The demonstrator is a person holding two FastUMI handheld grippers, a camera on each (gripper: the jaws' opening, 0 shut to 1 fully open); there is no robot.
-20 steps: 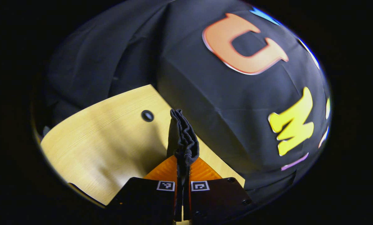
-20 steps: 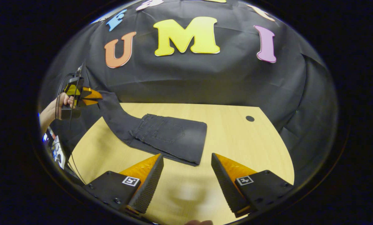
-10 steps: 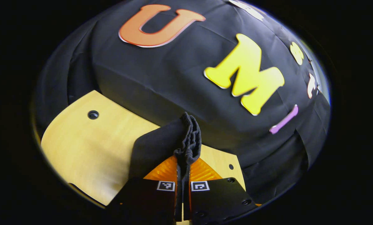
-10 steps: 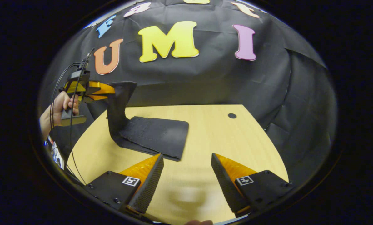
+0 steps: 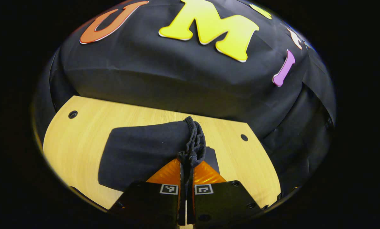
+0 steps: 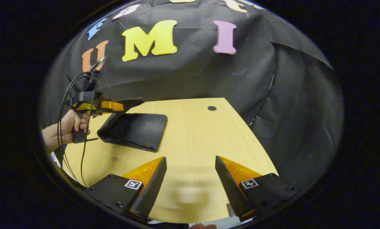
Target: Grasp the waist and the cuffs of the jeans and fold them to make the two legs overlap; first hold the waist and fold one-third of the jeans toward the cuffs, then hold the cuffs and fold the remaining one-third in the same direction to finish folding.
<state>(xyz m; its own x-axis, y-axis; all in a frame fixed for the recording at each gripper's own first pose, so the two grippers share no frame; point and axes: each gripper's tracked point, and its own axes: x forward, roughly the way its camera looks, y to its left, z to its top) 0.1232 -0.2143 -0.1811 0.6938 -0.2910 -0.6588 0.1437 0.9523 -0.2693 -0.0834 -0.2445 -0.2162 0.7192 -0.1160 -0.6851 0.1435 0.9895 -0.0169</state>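
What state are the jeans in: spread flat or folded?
Folded, not finished: the jeans lie stacked on the table, cuff end held up by the left hand-held gripper.

Right gripper (image 6: 190,178): two wedge-shaped fingers, fine ribbed texture on inner faces, black mounts behind, each with small square black-and-white marker and round screws. Left gripper (image 5: 186,171): same black mounts, paired square markers, screw heads. Beside wooden table (image 6: 193,133), left gripper with black handle, thin black cables looping down; hand (image 6: 70,125) bare, no sleeve visible
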